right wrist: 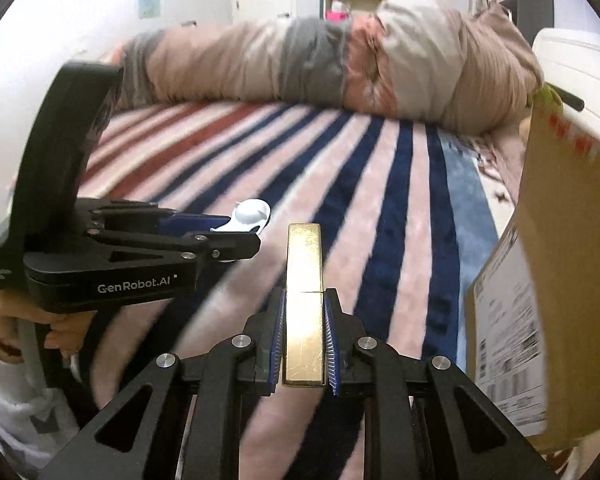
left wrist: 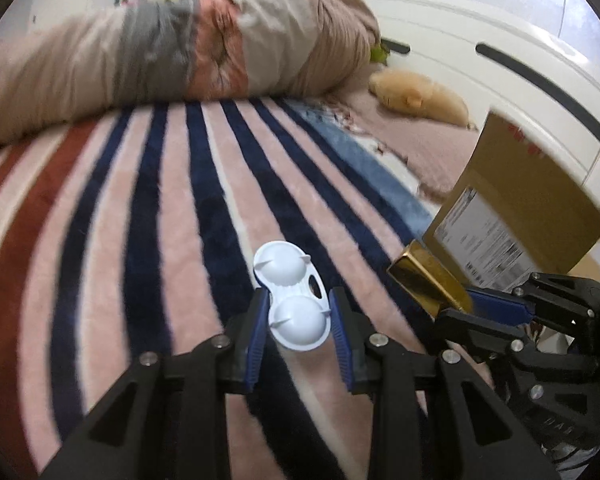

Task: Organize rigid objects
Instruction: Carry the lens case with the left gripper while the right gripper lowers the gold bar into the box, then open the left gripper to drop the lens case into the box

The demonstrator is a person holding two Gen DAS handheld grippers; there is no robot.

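The brand "GenRobot.AI" is printed in white on the black side of the left gripper (right wrist: 236, 236), as seen from the right wrist view. A white shipping label (right wrist: 508, 344) is stuck on the cardboard box (right wrist: 572, 240), but its print and barcodes are too blurred to be read. Red markings near the box's top edge cannot be made out either.

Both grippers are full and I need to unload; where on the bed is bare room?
The striped blanket is bare between the rolled duvet and the grippers. It is crowded at the right by the cardboard box.
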